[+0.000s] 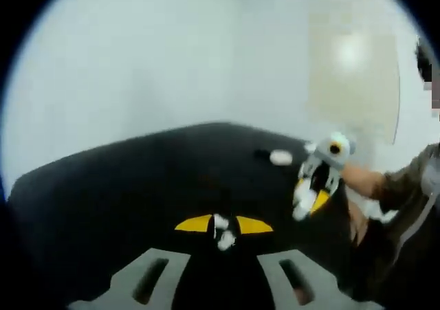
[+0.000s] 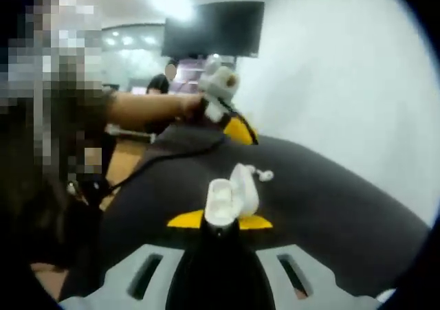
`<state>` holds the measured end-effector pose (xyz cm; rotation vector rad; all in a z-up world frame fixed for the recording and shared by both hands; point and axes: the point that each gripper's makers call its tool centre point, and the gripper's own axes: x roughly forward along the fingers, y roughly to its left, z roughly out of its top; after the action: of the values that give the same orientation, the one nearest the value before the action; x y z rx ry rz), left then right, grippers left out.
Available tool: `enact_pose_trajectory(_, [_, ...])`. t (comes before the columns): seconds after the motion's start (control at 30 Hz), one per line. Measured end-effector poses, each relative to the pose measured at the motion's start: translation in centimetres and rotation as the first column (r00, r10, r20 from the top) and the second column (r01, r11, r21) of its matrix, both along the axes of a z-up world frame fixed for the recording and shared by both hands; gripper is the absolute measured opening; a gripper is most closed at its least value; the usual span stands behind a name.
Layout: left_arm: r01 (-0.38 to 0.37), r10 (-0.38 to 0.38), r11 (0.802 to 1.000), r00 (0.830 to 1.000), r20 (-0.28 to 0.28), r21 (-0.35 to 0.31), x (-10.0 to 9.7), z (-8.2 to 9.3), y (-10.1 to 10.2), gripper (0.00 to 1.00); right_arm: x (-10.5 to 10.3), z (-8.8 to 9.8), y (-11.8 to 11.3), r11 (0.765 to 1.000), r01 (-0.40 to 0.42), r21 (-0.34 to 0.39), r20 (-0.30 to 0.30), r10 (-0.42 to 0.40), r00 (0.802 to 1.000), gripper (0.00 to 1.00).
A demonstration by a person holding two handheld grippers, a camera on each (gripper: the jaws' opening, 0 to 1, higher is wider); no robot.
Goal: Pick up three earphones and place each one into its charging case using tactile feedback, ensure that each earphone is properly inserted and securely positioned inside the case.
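Observation:
In the left gripper view my left gripper [image 1: 221, 226] is shut on a small white earphone [image 1: 222, 231], pinched between the yellow tips above the black table [image 1: 124, 186]. My right gripper [image 2: 220, 222] is shut on a white charging case [image 2: 230, 196] with its lid flipped open. A second white earphone [image 2: 263, 175] lies on the table just beyond that case. The right gripper [image 1: 309, 201] enters the left gripper view from the right, held by a hand, with a white piece at its tips. The left gripper [image 2: 236, 129] shows far back in the right gripper view.
A small white object [image 1: 280, 157], blurred, lies on the table near its far edge. A white wall [image 1: 172, 56] stands behind the table. A person's arm [image 2: 144, 109] reaches across the table's left side. A dark screen [image 2: 213, 28] hangs in the background.

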<state>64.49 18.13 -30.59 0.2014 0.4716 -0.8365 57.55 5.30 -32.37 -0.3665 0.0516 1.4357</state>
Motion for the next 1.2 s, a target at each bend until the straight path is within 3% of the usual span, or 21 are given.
enact_pose_trajectory(0.07, [-0.017,0.007,0.995,0.995,0.1,0.098,1.3,-0.1,-0.1,0.1,0.0,0.0,-0.1,1.0,0.0,0.0,0.003,0.0,1.0,0.18])
enact_pose_trajectory(0.1, [-0.011,-0.006,0.994,0.988,0.154,0.108,1.9,0.4,-0.6,0.1,0.0,0.0,-0.1,1.0,0.0,0.0,0.004,0.0,1.0,0.18])
enact_pose_trajectory(0.13, [0.002,-0.017,0.996,0.987,0.159,0.093,2.2,0.8,-1.3,0.09,0.0,0.0,-0.1,1.0,0.001,0.0,0.003,-0.001,1.0,0.18])
enact_pose_trajectory(0.17, [0.007,-0.021,0.996,0.989,0.147,0.09,2.5,0.9,-1.6,0.09,0.0,-0.1,-0.2,1.0,0.001,0.0,0.004,-0.001,1.0,0.18])
enact_pose_trajectory(0.27, [0.151,-0.163,0.978,0.984,0.073,0.144,2.3,0.9,-3.5,0.09,0.1,-0.1,-0.3,1.0,0.003,0.0,0.007,-0.003,1.0,0.18])
enact_pose_trajectory(0.33, [0.277,-0.302,0.94,0.947,0.109,0.2,2.1,1.4,-4.3,0.09,0.1,-0.1,-0.3,1.0,0.004,0.0,0.008,-0.004,1.0,0.18])
enact_pose_trajectory(0.37, [0.322,-0.346,0.928,0.931,0.116,0.187,1.8,1.8,-4.6,0.1,0.1,-0.1,-0.3,1.0,0.004,0.0,0.01,-0.004,1.0,0.18])
enact_pose_trajectory(0.43, [0.404,-0.424,0.896,0.902,0.081,0.185,1.2,2.1,-4.6,0.1,0.1,-0.1,-0.3,1.0,0.005,-0.001,0.013,-0.005,1.0,0.18])
enact_pose_trajectory(0.53, [0.4,-0.417,0.887,0.909,0.027,0.23,2.3,1.9,-3.6,0.11,0.0,-0.1,-0.3,1.0,0.005,-0.002,0.019,-0.005,1.0,0.18])
enact_pose_trajectory(0.67, [0.438,-0.432,0.879,0.899,-0.075,0.189,2.0,1.5,-3.2,0.09,-0.1,0.0,-0.3,1.0,0.004,-0.002,0.02,-0.004,1.0,0.18])
enact_pose_trajectory(0.77, [0.453,-0.446,0.872,0.891,-0.082,0.184,2.4,1.4,-3.3,0.09,-0.2,0.1,-0.3,1.0,0.003,-0.003,0.025,-0.003,1.0,0.18])
enact_pose_trajectory(0.87, [0.508,-0.492,0.837,0.861,-0.129,0.201,1.8,0.4,-3.5,0.1,-0.3,0.1,-0.3,1.0,0.005,-0.004,0.028,-0.005,1.0,0.18])
enact_pose_trajectory(1.0, [0.547,-0.525,0.802,0.837,-0.155,0.239,1.4,-0.7,-3.5,0.14,-0.5,0.2,-0.3,1.0,0.006,-0.005,0.035,-0.006,0.999,0.18])
enact_pose_trajectory(1.1, [0.562,-0.53,0.781,0.827,-0.187,0.273,1.3,-1.8,-3.5,0.15,-0.6,0.3,-0.4,1.0,0.005,-0.004,0.036,-0.005,0.999,0.18])
enact_pose_trajectory(1.2, [0.569,-0.536,0.775,0.822,-0.19,0.275,1.6,-2.0,-4.1,0.15,-0.7,0.3,-0.4,1.0,0.004,-0.004,0.039,-0.004,0.999,0.18])
